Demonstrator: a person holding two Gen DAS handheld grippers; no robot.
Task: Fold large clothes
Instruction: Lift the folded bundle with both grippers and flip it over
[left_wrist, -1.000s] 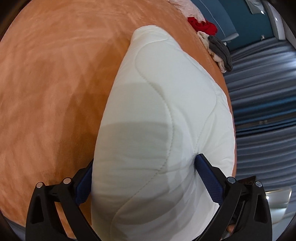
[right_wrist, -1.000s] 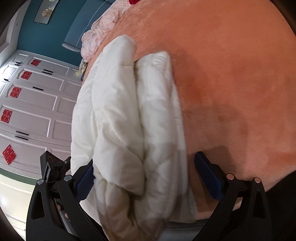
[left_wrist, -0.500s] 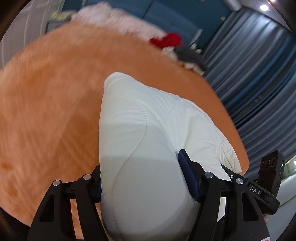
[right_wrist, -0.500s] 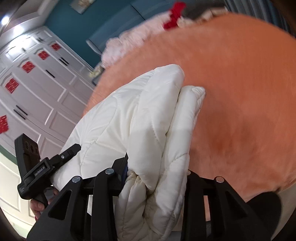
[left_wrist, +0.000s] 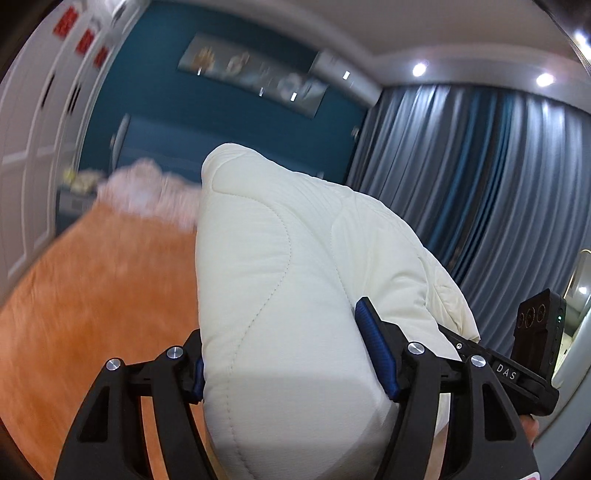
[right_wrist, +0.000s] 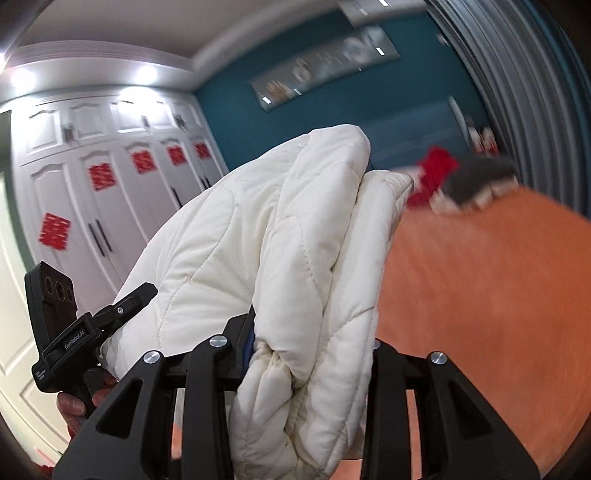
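Observation:
A thick white quilted garment (left_wrist: 280, 280), folded into a bundle, is held up above the orange bed (left_wrist: 92, 302). My left gripper (left_wrist: 288, 354) is shut on one end of it, blue pads pressing both sides. My right gripper (right_wrist: 310, 354) is shut on the other end (right_wrist: 280, 236), where several folded layers bunch between the fingers. The right gripper's body shows at the right of the left wrist view (left_wrist: 532, 362), and the left gripper's body at the left of the right wrist view (right_wrist: 74, 332). The garment's lower part is hidden behind the fingers.
The orange bed cover (right_wrist: 480, 295) spreads below. A pink item (left_wrist: 147, 192) and a red and grey clothes pile (right_wrist: 454, 181) lie at the bed's head. White wardrobe doors (right_wrist: 92, 206), a teal wall (left_wrist: 221, 122) and grey-blue curtains (left_wrist: 480, 177) surround it.
Both grippers closed on the white garment and lifted it off the bed; both views tilted up from the bed surface toward the walls and ceiling.

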